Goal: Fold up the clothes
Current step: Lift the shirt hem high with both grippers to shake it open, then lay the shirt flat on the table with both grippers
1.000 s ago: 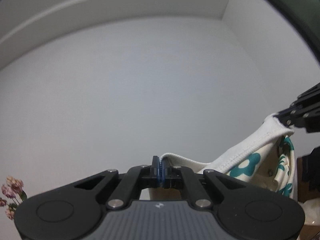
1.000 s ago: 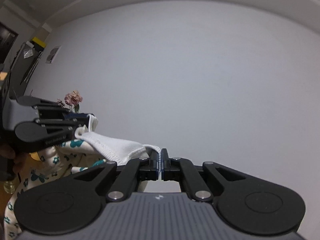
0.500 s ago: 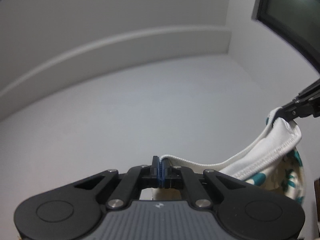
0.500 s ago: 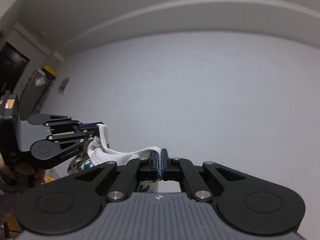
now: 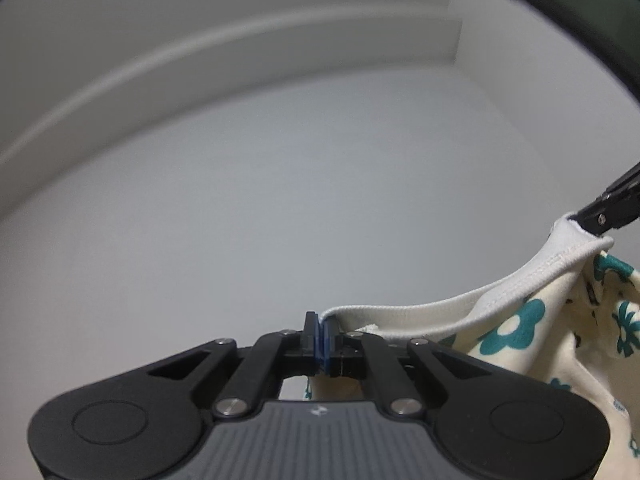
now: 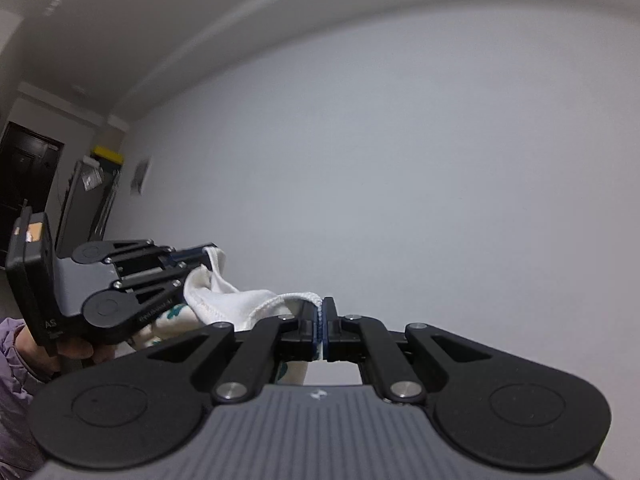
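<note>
A cream garment with teal flowers [image 5: 516, 328] and a white ribbed hem hangs in the air between my two grippers. My left gripper [image 5: 321, 338] is shut on one end of the hem. My right gripper [image 6: 322, 326] is shut on the other end of the hem, and its tips show at the right edge of the left wrist view [image 5: 600, 216]. The garment also shows in the right wrist view [image 6: 224, 300], bunched beside the left gripper's body [image 6: 100, 280]. Both cameras point up at the wall. The lower part of the garment is hidden.
A plain grey-white wall [image 5: 280, 200] and ceiling cove fill both views. A dark window [image 5: 580, 12] is at the upper right. A dark doorway [image 6: 28, 176] and a tall unit with a yellow top [image 6: 106, 156] stand far left.
Both grippers have lifted and tilted upward with the hem held; the flowers and furniture seen a second ago have dropped out of view. The left gripper looks closer to the right one.
</note>
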Motion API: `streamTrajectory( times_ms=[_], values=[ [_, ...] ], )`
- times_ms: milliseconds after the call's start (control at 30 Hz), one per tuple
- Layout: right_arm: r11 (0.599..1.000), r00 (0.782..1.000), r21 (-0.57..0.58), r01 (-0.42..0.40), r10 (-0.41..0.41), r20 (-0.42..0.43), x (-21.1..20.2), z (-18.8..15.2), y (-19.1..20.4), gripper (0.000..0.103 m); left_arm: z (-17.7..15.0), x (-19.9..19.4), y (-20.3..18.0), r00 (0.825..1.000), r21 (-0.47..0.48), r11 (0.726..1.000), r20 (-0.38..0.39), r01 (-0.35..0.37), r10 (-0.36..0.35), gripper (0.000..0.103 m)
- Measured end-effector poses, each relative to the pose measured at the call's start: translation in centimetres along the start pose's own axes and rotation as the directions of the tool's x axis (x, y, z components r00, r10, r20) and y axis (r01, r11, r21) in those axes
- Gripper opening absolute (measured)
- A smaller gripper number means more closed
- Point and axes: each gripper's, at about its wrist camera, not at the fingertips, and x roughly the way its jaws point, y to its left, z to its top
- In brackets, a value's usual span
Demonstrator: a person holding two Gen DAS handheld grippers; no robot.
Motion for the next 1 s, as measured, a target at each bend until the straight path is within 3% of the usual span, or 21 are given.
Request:
streamTrajectory(
  times_ms=[100,133,167,200,233,300,333,367,400,467,500,533,567,633,700,767,833,900,967,1000],
  values=[
    [0.998,0.994,0.065,-0.001,0.008,-0.106,5.8,-2.4,-2.8,0.001,-5.4,6.4,-1.7,0.989,0.001,1.0,-0.147,0.021,-0.021,0.002],
    [0.996,0.99,0.086,0.0,0.012,-0.141,7.8,-3.2,-3.7,0.002,-7.9,9.1,-2.8,0.973,-0.001,0.999,-0.227,0.048,-0.047,0.003],
    [0.994,0.984,0.108,0.002,0.017,-0.175,9.7,-4.0,-4.6,0.002,-10.8,11.8,-3.9,0.944,-0.003,0.997,-0.32,0.082,-0.078,0.013],
    [0.992,0.977,0.13,0.007,0.021,-0.213,11.7,-4.9,-5.5,0.008,-13.9,14.4,-5.0,0.904,-0.008,0.993,-0.414,0.115,-0.108,0.034],
    [0.986,0.954,0.156,0.063,-0.014,-0.298,14.1,-7.7,-6.3,0.028,-17.4,16.7,-6.2,0.846,-0.019,0.99,-0.517,0.141,-0.13,0.043],
    [0.965,0.883,0.193,0.18,-0.071,-0.464,19.0,-13.5,-7.8,0.047,-23.7,18.9,-7.7,0.697,-0.062,0.982,-0.696,0.179,-0.171,0.038],
    [0.949,0.835,0.204,0.239,-0.094,-0.543,21.5,-16.3,-8.6,0.047,-25.9,18.6,-7.9,0.647,-0.091,0.975,-0.736,0.201,-0.202,0.038],
    [0.933,0.782,0.209,0.294,-0.11,-0.613,23.8,-19.1,-9.3,0.046,-27.4,17.8,-8.0,0.621,-0.122,0.967,-0.747,0.225,-0.238,0.038],
    [0.932,0.78,0.218,0.288,-0.097,-0.618,23.5,-20.5,-8.9,0.047,-28.4,16.6,-7.8,0.609,-0.151,0.958,-0.745,0.245,-0.273,0.039],
    [0.94,0.775,0.202,0.276,-0.093,-0.625,22.1,-22.5,-7.4,0.048,-29.2,14.0,-6.8,0.593,-0.221,0.945,-0.738,0.241,-0.323,0.052],
    [0.947,0.78,0.179,0.268,-0.105,-0.617,21.4,-22.8,-5.7,0.054,-29.3,12.3,-5.4,0.587,-0.267,0.938,-0.731,0.223,-0.347,0.059],
    [0.954,0.791,0.179,0.24,-0.085,-0.606,20.5,-23.0,-3.6,0.063,-29.4,10.3,-4.1,0.588,-0.304,0.93,-0.721,0.205,-0.366,0.065],
    [0.961,0.802,0.18,0.212,-0.065,-0.594,19.7,-23.2,-1.5,0.066,-29.3,8.1,-2.8,0.595,-0.335,0.923,-0.709,0.189,-0.38,0.076],
    [0.97,0.811,0.193,0.145,-0.005,-0.584,17.5,-24.5,1.8,0.073,-28.5,5.7,-4.0,0.589,-0.337,0.921,-0.71,0.196,-0.385,0.08],
    [0.974,0.806,0.216,0.071,0.071,-0.587,14.9,-26.5,4.6,0.073,-30.2,3.6,-6.6,0.559,-0.303,0.932,-0.745,0.2,-0.363,0.079],
    [0.985,0.768,0.165,0.044,0.072,-0.636,13.7,-29.4,6.9,0.066,-32.0,2.4,-8.7,0.524,-0.284,0.938,-0.778,0.198,-0.346,0.077],
    [0.99,0.74,0.115,0.076,0.022,-0.672,12.5,-31.5,7.8,0.039,-33.0,-0.1,-9.7,0.489,-0.275,0.934,-0.797,0.23,-0.355,0.07],
    [0.986,0.721,0.144,0.088,0.037,-0.692,11.3,-32.9,7.5,0.024,-33.2,-2.0,-10.3,0.46,-0.264,0.93,-0.812,0.257,-0.358,0.066],
    [0.983,0.704,0.16,0.088,0.052,-0.708,10.1,-34.2,7.7,0.02,-34.1,-3.4,-10.6,0.439,-0.249,0.926,-0.825,0.283,-0.356,0.064],
    [0.985,0.706,0.148,0.091,0.041,-0.707,9.5,-34.5,8.3,0.018,-34.5,-3.5,-10.3,0.434,-0.254,0.925,-0.827,0.281,-0.359,0.063]
  ],
)
